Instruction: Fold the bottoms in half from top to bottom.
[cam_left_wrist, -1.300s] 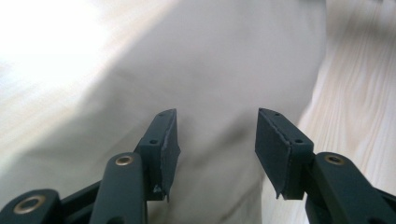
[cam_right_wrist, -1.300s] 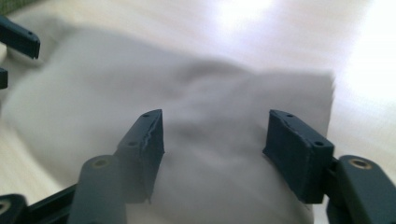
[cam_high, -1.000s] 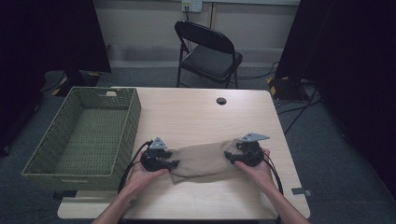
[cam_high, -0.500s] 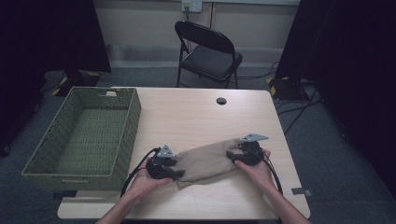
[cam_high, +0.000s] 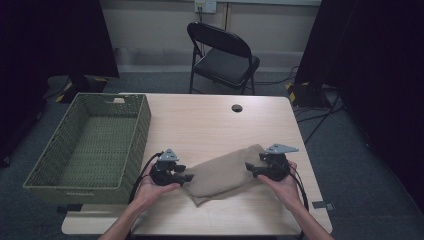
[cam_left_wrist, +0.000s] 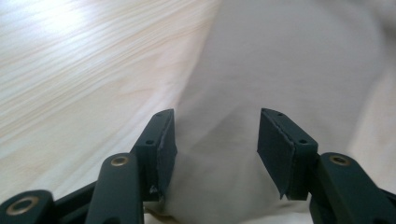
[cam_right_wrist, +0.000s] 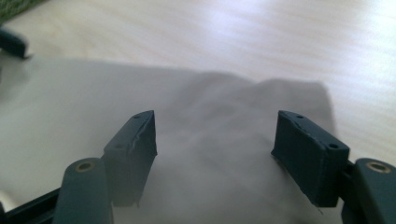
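1. Nearest the table's front edge: a person's two forearms, coming in from the bottom of the high view, a black two-jaw gripper in each hand.
2. Left gripper (cam_high: 186, 177), at the left end of the folded beige cloth (cam_high: 224, 173): jaws partly apart, just been closing a little; in the left gripper view (cam_left_wrist: 212, 140) cloth lying between the pads (cam_left_wrist: 166, 137), a clear gap on each side, nothing clamped.
3. Right gripper (cam_high: 248, 169), at the cloth's right end: jaws wide, just been opening further; in the right gripper view (cam_right_wrist: 212, 149) cloth (cam_right_wrist: 187, 121) spread between and beneath the jaws, pads off the fabric, no hold on it.
4. Cloth itself: flat on the pale wooden table (cam_high: 210, 120), lying aslant between the two grippers, right end farther back than the left, near the front edge.
5. Left of that: rectangular green woven basket (cam_high: 135, 130), on the table's left side, well apart from the cloth.
6. Farther back: small round black hole (cam_high: 237, 108) in the tabletop near the far edge.
7. Beyond the table: black folding metal chair (cam_high: 222, 55) on the grey floor.
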